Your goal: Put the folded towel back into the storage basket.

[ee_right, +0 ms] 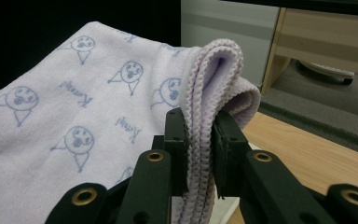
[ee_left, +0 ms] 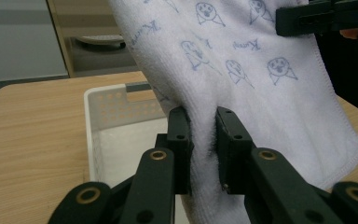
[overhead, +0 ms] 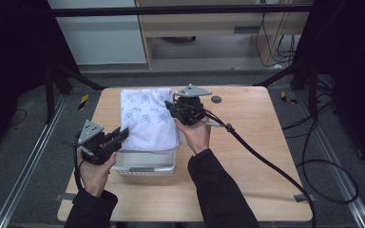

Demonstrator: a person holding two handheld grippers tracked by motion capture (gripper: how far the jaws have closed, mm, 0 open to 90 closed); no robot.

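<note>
A white towel [overhead: 145, 118] printed with small blue faces hangs stretched in the air between both grippers, above a white perforated plastic basket [overhead: 145, 167]. My left gripper [overhead: 122, 135] is shut on the towel's near left edge; in the left gripper view the cloth [ee_left: 242, 79] bunches between the jaws at the left gripper's tips [ee_left: 204, 140]. My right gripper [overhead: 171, 108] is shut on the far right corner, where folded hemmed layers of the towel [ee_right: 74, 121] are pinched at its tips [ee_right: 200, 140]. The towel hides most of the basket [ee_left: 107, 116].
The basket sits near the front middle of a light wooden table [overhead: 247, 142]. A small dark disc [overhead: 216, 99] lies near the far edge. A thick black cable [overhead: 266, 161] trails from the right gripper across the right side. Dark frame legs stand beyond the table.
</note>
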